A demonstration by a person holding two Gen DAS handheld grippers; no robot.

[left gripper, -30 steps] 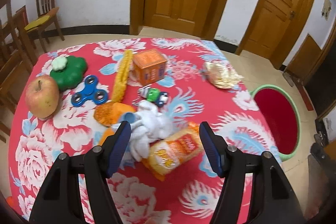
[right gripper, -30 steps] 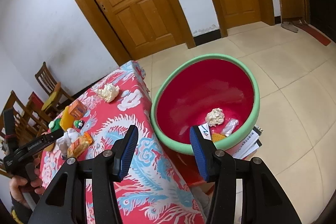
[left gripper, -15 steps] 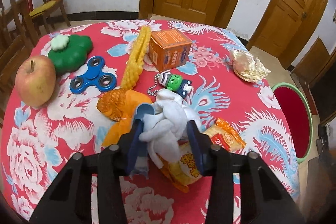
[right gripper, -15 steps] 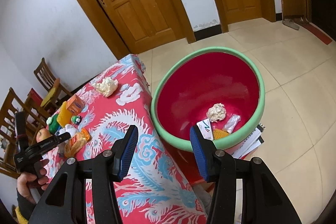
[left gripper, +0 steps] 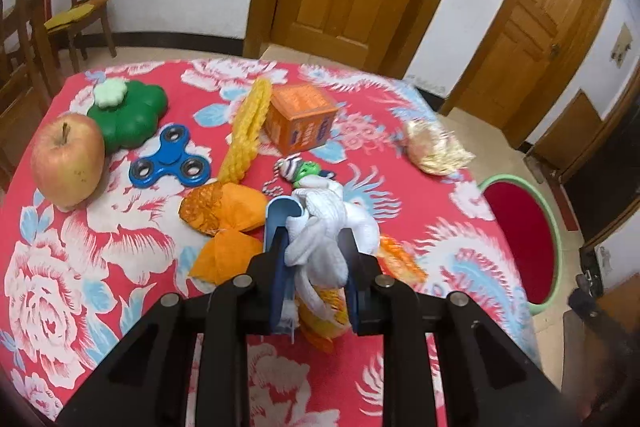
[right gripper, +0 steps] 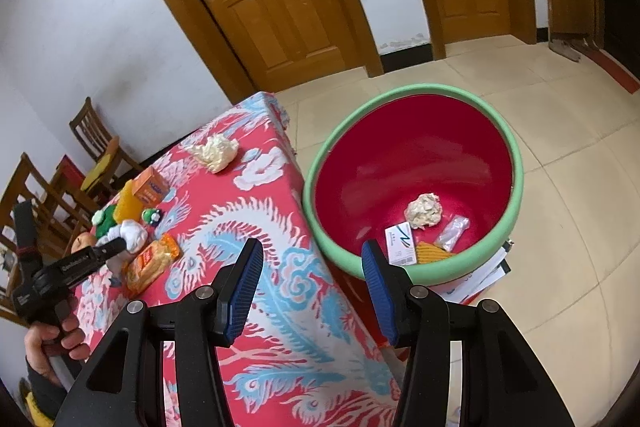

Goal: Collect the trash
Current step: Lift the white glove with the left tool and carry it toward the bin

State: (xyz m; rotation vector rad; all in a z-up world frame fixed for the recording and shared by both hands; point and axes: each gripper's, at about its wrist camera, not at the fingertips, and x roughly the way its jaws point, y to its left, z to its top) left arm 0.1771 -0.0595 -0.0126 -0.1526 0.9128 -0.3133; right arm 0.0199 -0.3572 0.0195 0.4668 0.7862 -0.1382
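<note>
White tissue wad [left gripper: 320,239] — pinched inside left tool [left gripper: 314,251]

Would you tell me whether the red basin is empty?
No: the red basin holds crumpled paper, a card and wrappers.

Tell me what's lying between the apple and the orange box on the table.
In the left wrist view, the blue fidget spinner and yellow mesh strip lie between the apple and the orange box.

The basin [right gripper: 416,269] stands on the floor beside the table [right gripper: 280,267], holding a paper wad [right gripper: 424,211].
</note>
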